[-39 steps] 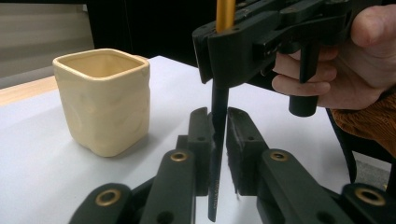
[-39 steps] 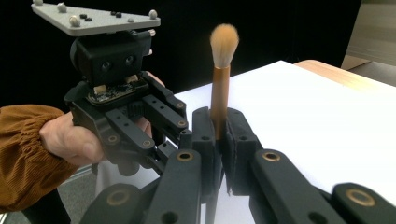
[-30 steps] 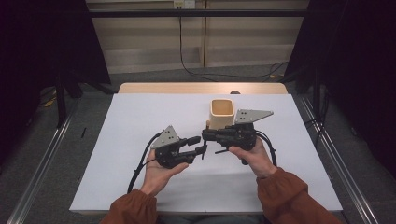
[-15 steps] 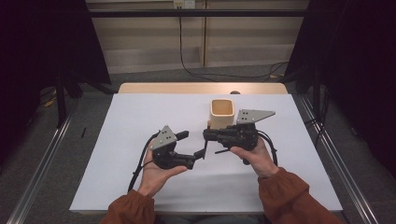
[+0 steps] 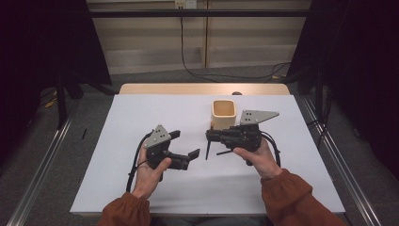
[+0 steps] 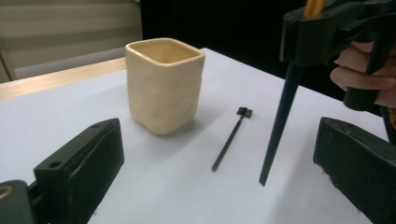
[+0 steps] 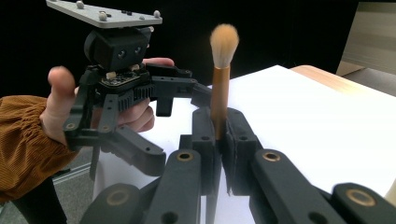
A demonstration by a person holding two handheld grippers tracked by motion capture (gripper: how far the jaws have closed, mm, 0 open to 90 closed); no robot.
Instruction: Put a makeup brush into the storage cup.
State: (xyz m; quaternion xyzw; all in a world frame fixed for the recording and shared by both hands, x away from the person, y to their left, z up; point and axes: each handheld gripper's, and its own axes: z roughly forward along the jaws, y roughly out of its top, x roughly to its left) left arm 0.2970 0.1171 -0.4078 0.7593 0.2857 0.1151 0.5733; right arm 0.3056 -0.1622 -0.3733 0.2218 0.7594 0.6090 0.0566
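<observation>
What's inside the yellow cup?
From the high view, the cup looks empty near its top, showing only pale inner walls. Its bottom is hidden by the rim. The brush is not inside; the right gripper holds it.

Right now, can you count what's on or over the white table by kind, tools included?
Square cream ceramic cup: 1
Makeup brush with orange ferrule, tan bristles and dark pointed handle, clamped in the right hand-held gripper: 1
Thin black stick lying on the white table: 1
Black hand-held gripper: 2, with the left hand-held gripper open
Total: 5
</observation>
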